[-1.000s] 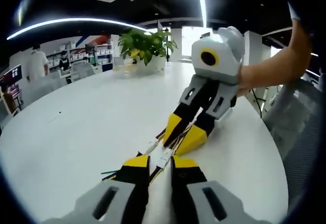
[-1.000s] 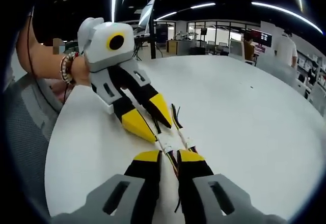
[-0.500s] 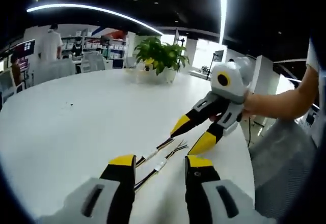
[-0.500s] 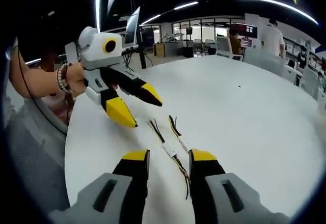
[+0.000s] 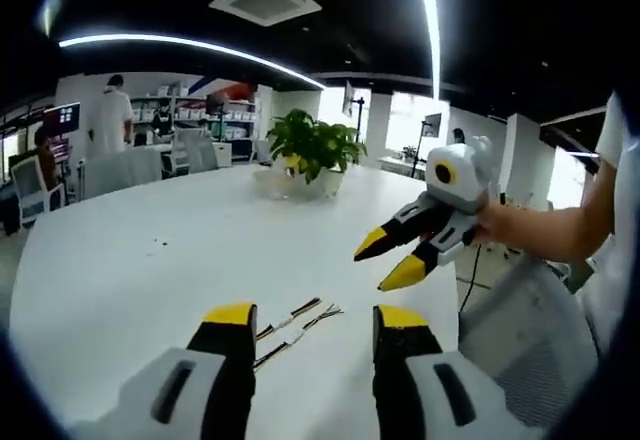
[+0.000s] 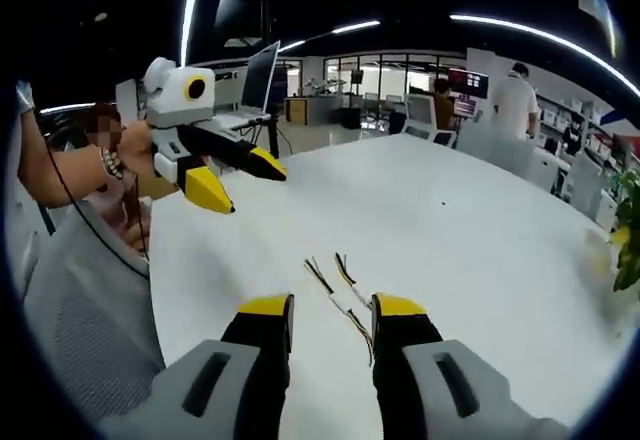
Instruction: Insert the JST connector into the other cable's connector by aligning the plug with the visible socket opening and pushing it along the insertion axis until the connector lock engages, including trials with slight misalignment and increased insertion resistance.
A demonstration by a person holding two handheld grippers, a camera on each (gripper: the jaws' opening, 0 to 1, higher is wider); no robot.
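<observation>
Two thin cables [image 5: 294, 323] with white JST connectors lie side by side on the white table [image 5: 150, 260], just beyond my left gripper [image 5: 315, 318], which is open and holds nothing. In the right gripper view the same cables [image 6: 337, 287] lie loose ahead of my open right gripper [image 6: 332, 307]. The right gripper [image 5: 384, 263] hangs open in the air to the right of the cables, above the table. The left gripper [image 6: 243, 188] hovers open at the upper left, held by a hand. I cannot tell whether the two connectors are joined.
A potted plant [image 5: 312, 142] stands at the table's far side. A grey mesh chair [image 6: 80, 310] sits by the near table edge [image 6: 155, 260]. People and desks fill the background of the office.
Both grippers were shut on the cables a second ago. They have opened, let go and pulled back and up, leaving the cables lying on the table.
</observation>
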